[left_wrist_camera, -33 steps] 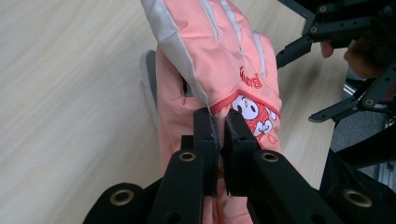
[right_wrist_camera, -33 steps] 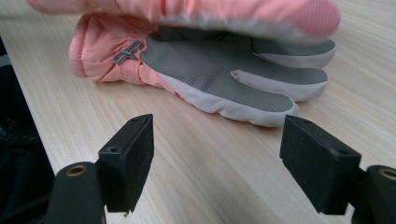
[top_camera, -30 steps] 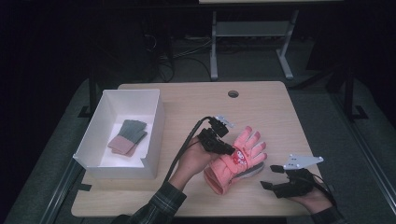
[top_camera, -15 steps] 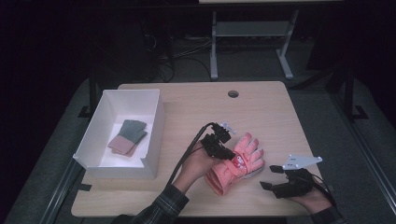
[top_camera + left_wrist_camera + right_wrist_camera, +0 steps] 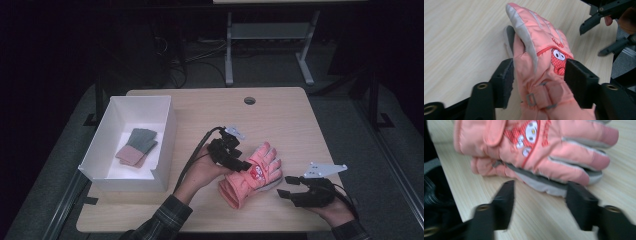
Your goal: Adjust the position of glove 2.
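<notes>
A pink padded glove (image 5: 252,175) with a cartoon face and grey palm lies on the wooden table (image 5: 280,120), right of centre near the front; a second glove seems to lie under it. My left gripper (image 5: 240,165) sits over its cuff end. Its jaws have just been opening and now stand on either side of the glove (image 5: 541,57) at the wrist strap, open (image 5: 539,80). My right gripper (image 5: 286,187) rests just right of the glove. Its jaws have just been closing, with nothing between them (image 5: 539,197), the glove's fingers (image 5: 579,152) lying beyond the tips.
A white open box (image 5: 165,145) stands at the table's left, holding folded green and pink cloth pieces (image 5: 137,146). A round cable hole (image 5: 249,100) is near the far edge. A metal stand and cables are on the dark floor behind.
The left gripper and the glove have shifted slightly toward the front edge. The left jaws, shut on the glove earlier, now stand apart around it. The right hand has stayed put.
</notes>
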`<state>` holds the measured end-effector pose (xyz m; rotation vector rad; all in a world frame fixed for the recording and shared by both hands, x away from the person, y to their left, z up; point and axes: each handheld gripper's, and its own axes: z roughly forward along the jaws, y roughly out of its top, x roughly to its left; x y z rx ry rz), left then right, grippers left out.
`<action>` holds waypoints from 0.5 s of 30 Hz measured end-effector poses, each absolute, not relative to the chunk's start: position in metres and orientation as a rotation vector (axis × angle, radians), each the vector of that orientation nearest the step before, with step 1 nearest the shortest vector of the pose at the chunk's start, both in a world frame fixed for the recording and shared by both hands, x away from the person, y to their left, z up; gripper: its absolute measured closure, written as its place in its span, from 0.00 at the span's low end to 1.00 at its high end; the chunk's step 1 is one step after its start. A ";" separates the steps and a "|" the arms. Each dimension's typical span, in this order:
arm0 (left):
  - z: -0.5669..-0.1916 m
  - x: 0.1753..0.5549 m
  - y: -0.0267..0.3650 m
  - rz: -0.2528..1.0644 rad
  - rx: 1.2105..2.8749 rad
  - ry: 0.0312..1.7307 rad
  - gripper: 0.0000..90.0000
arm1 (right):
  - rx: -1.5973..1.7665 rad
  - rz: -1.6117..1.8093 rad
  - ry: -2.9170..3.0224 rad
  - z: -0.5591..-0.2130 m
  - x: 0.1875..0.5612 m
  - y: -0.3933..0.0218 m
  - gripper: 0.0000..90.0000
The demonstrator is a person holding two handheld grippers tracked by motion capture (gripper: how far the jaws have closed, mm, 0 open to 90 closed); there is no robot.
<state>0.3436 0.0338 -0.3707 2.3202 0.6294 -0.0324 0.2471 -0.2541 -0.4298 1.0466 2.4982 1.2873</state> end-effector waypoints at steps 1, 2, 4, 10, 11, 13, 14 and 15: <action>-0.370 0.344 0.037 -0.033 2.312 0.631 0.42 | 1.042 1.300 2.494 -0.428 0.248 -0.254 0.63; -0.368 0.344 0.039 -0.033 2.308 0.634 0.40 | 1.045 1.309 2.497 -0.425 0.249 -0.252 0.71; -0.367 0.344 0.045 -0.020 2.308 0.633 0.39 | 1.033 1.320 2.486 -0.421 0.252 -0.248 0.86; -0.364 0.342 0.055 -0.004 2.303 0.618 0.36 | 0.999 1.350 2.482 -0.416 0.264 -0.230 1.00; -0.364 0.341 0.056 0.001 2.287 0.629 0.35 | 0.996 1.359 2.478 -0.416 0.266 -0.227 1.00; -0.365 0.341 0.060 0.003 2.294 0.620 0.34 | 0.994 1.365 2.475 -0.416 0.270 -0.222 1.00; -0.365 0.340 0.061 0.005 2.285 0.629 0.34 | 0.994 1.357 2.474 -0.416 0.272 -0.220 1.00; -0.365 0.341 0.063 0.007 2.290 0.624 0.34 | 0.995 1.348 2.471 -0.417 0.275 -0.217 1.00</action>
